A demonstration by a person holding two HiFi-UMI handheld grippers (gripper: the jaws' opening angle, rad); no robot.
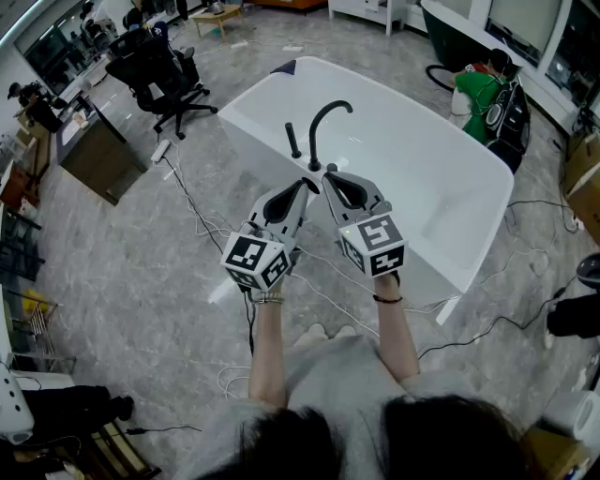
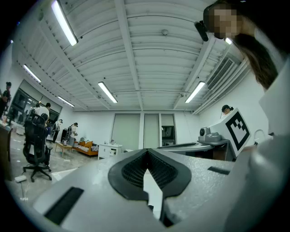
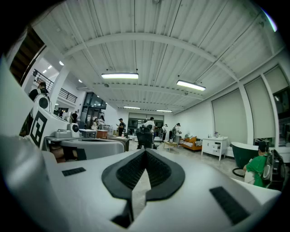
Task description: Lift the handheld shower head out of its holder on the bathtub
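Note:
The white bathtub (image 1: 450,234) stands in the middle of the head view. On its near rim a slim black handheld shower head (image 1: 292,141) stands upright in its holder, beside an arched black faucet (image 1: 325,120). My left gripper (image 1: 307,185) and right gripper (image 1: 328,174) are held side by side just short of these fittings, touching nothing. Both are shut with nothing between the jaws. The left gripper view shows its gripper (image 2: 146,154) with pads meeting at the tip. The right gripper (image 3: 145,154) looks the same. Neither gripper view shows the shower head.
A black office chair (image 1: 159,80) and a brown cabinet (image 1: 94,155) stand to the left. Cables (image 1: 187,187) trail over the marble floor around the tub. A person in green (image 1: 478,94) sits beyond the tub by a dark tub (image 1: 450,28).

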